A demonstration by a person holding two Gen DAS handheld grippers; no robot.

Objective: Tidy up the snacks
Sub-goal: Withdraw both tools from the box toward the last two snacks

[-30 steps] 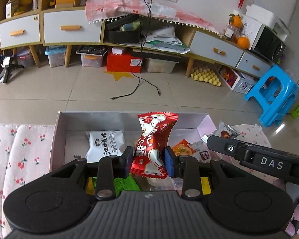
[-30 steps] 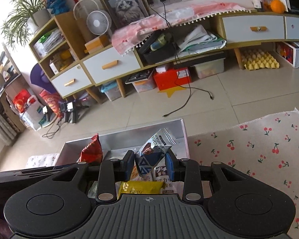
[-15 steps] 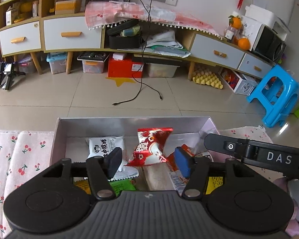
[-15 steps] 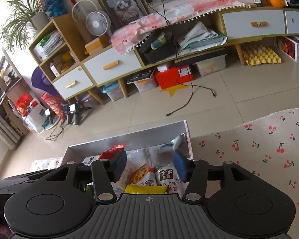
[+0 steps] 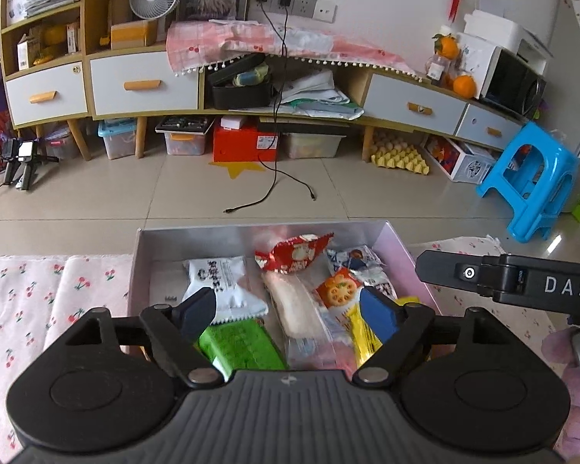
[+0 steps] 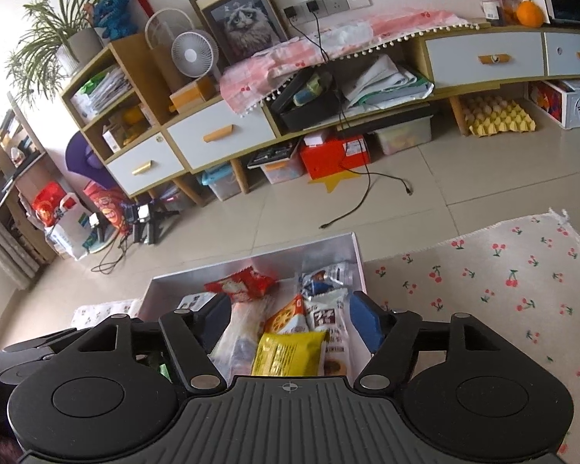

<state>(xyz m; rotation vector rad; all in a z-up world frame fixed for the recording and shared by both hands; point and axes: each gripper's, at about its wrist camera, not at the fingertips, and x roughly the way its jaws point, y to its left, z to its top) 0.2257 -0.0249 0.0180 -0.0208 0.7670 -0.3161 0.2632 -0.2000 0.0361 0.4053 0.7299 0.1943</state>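
A grey box [image 5: 197,232] [image 6: 251,259] on the cherry-print cloth holds several snack packets. The red packet [image 5: 294,255] [image 6: 243,284] lies near the box's far wall, with the blue-and-white packet [image 5: 352,257] [image 6: 323,276] to its right. A white packet [image 5: 222,284], a green one [image 5: 237,342] and a yellow one [image 6: 288,352] lie nearer. My left gripper [image 5: 288,311] hangs above the box, jaws opening, nothing between its pads. My right gripper [image 6: 288,319] is likewise above the box, jaws opening and holding nothing. The right gripper's black body [image 5: 522,280] shows at the right of the left wrist view.
The cherry-print cloth [image 6: 502,290] [image 5: 27,294] spreads on both sides of the box. Beyond lies tiled floor with a black cable [image 5: 274,193], a long cabinet [image 5: 143,85] with drawers, storage bins beneath it, and a blue stool [image 5: 529,181] at the right.
Both grippers have let go of their packets: the red one and the blue-and-white one dropped into the box. Both sets of jaws spread wider and both grippers rose slightly.
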